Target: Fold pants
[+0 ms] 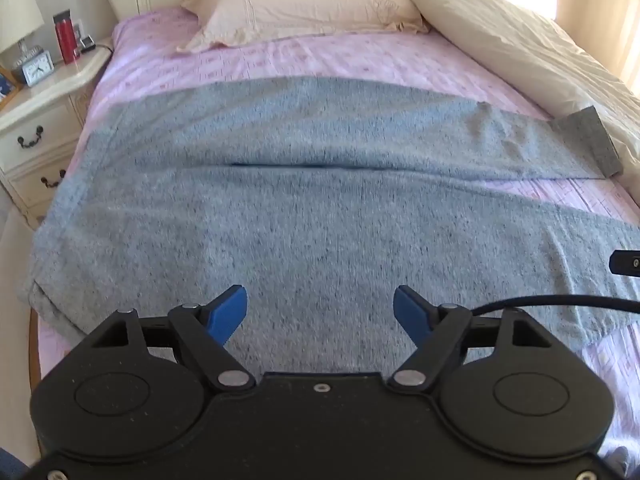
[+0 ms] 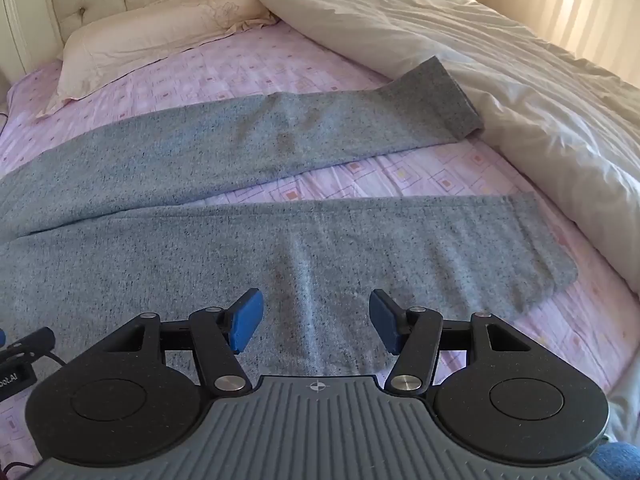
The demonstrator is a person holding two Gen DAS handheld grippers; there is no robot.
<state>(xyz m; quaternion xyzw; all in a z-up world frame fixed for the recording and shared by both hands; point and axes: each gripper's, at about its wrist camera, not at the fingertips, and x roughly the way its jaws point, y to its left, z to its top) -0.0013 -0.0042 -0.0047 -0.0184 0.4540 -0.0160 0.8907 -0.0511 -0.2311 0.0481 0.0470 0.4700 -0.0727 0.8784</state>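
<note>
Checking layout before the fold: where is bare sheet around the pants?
Bare sheet lies between pants and pillow, and in the wedge between the two legs. The right side is crowded: the duvet touches the far cuff.

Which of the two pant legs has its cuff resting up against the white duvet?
The far leg, nearer the pillow: its cuff climbs onto the duvet. The near leg ends flat on the pink sheet.

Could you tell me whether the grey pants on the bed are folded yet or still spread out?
Spread out: the pants lie flat on the bed, legs apart with sheet between.
</note>
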